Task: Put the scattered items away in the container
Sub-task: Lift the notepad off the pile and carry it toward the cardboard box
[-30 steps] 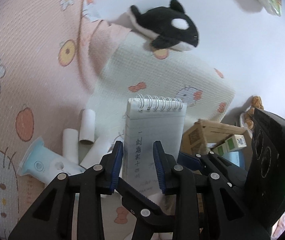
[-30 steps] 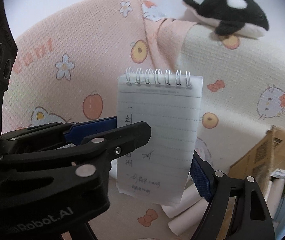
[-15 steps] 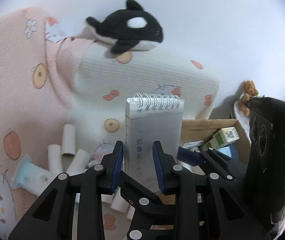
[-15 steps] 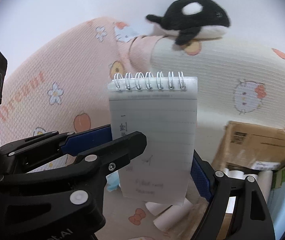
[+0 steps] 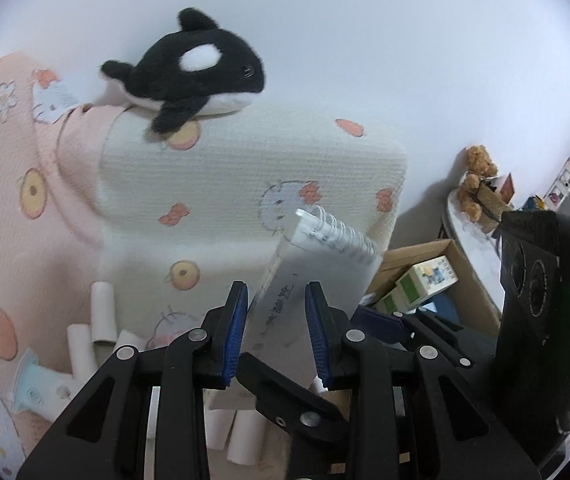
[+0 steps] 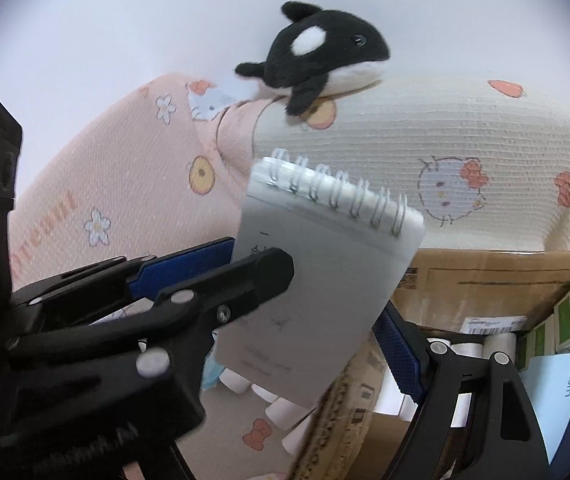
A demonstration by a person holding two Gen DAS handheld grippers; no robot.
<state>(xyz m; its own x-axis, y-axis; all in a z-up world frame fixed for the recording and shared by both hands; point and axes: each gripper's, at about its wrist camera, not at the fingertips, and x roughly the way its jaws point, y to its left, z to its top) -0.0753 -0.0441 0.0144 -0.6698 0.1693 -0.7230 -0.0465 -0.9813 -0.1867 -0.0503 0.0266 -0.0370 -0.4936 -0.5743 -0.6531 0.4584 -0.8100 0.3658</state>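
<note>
A white spiral notepad (image 5: 325,264) (image 6: 325,280) with handwriting hangs in the air, tilted, its coil end leaning right. My left gripper (image 5: 277,292) has its blue pads close together around the pad's lower part. In the right wrist view one left finger (image 6: 245,284) crosses the page's front. My right gripper (image 6: 285,320) spans the notepad's width, one blue fingertip (image 6: 397,348) against its right edge; the other fingertip is hidden. An open cardboard box (image 5: 473,276) (image 6: 485,268) lies just right of and below the notepad.
The box holds green-and-white cartons (image 5: 425,280), paper rolls (image 6: 473,348) and a blue booklet (image 6: 557,380). Loose cardboard tubes (image 5: 103,308) and a pale blue device (image 5: 37,384) lie on the pink blanket. An orca plush (image 5: 193,76) sits on a cream pillow (image 5: 245,184). A teddy bear (image 5: 479,184) is far right.
Both grippers have carried the notepad to the right, and the box now shows larger in both views. The notepad, upright before, now leans with its coil end to the right.
</note>
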